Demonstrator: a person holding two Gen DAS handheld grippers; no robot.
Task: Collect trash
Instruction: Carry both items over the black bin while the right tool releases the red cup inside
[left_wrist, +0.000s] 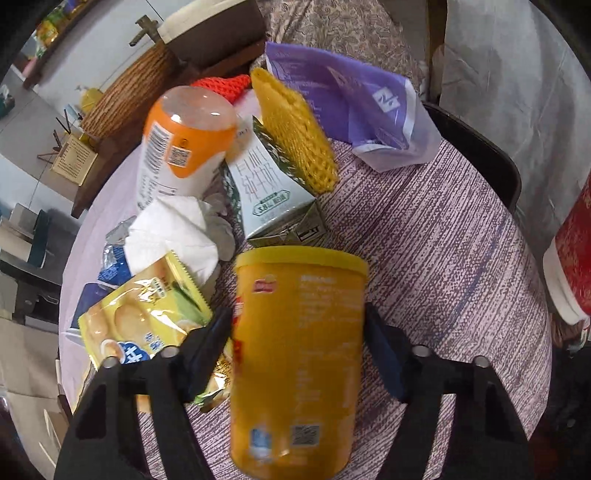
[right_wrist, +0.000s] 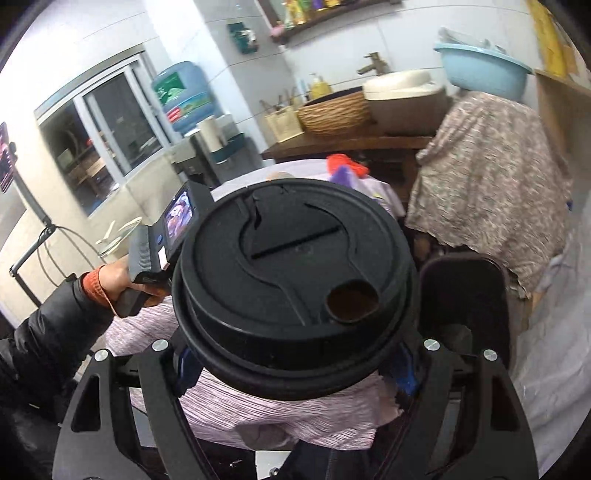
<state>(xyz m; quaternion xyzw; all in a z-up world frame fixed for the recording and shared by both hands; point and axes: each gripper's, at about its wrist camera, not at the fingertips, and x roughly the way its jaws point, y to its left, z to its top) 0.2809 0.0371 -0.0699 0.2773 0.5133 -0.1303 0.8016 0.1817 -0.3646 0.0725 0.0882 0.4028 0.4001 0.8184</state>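
A yellow snack can (left_wrist: 299, 350) with a yellow lid stands on the round table's purple-striped cloth (left_wrist: 443, 258). My left gripper (left_wrist: 299, 317) is shut on it, one finger pressed on each side. Behind the can lie other bits of trash: an orange-topped bottle (left_wrist: 188, 147), a milk carton (left_wrist: 266, 192), a yellow foam net (left_wrist: 295, 133), a purple bag (left_wrist: 351, 96), a white tissue (left_wrist: 173, 232) and a yellow biscuit wrapper (left_wrist: 144, 317). My right gripper (right_wrist: 295, 369) is shut on a cup whose black lid (right_wrist: 295, 277) hides most of the fingers. A red cup (left_wrist: 572, 258) shows at the left wrist view's right edge.
A black chair (right_wrist: 461, 295) stands at the table's far side, next to a cloth-draped stand (right_wrist: 487, 184) with a blue basin (right_wrist: 480, 70). A wooden counter holds a sink (right_wrist: 402, 88) and a woven basket (right_wrist: 332, 114). A person's hand (right_wrist: 118, 277) holds the other gripper at the left.
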